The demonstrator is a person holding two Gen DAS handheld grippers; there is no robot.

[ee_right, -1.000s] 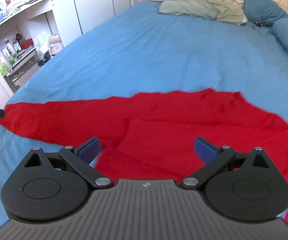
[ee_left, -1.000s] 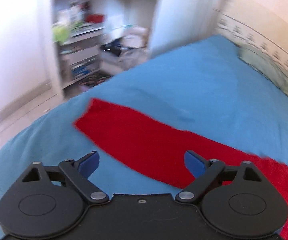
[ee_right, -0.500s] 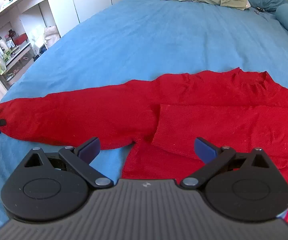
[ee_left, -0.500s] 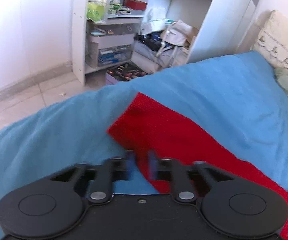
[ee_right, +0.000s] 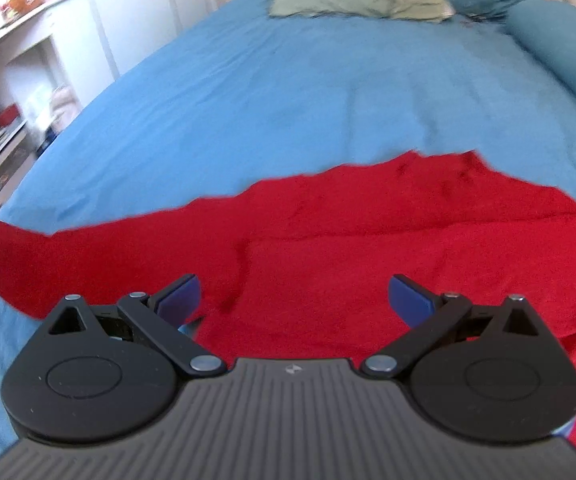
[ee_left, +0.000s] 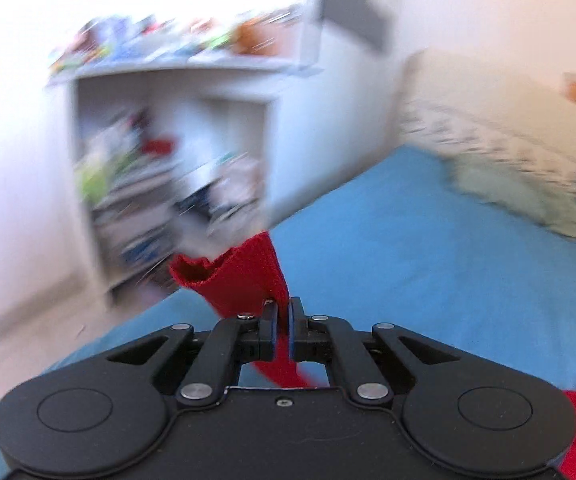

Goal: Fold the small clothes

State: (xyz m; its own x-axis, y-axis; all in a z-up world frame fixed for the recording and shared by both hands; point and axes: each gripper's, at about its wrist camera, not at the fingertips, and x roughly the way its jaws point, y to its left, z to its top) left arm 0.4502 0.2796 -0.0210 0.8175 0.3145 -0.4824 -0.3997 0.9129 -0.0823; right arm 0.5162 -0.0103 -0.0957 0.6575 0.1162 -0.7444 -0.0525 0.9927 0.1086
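Note:
A red long-sleeved top (ee_right: 388, 240) lies on the blue bed sheet (ee_right: 328, 80), one sleeve folded across its body and the other stretched out to the left. My left gripper (ee_left: 283, 310) is shut on the cuff end of that left sleeve (ee_left: 244, 276) and holds it up off the bed; the open cuff stands above the jaws. My right gripper (ee_right: 293, 294) is open and empty, hovering over the body of the top.
A white shelf unit (ee_left: 160, 168) full of small items stands beyond the bed's left edge. A green pillow (ee_right: 360, 0) and blue pillows (ee_right: 560, 40) lie at the head of the bed.
My left gripper closed on the sleeve cuff and lifted it off the bed. The right gripper stayed open and shifted a little over the top.

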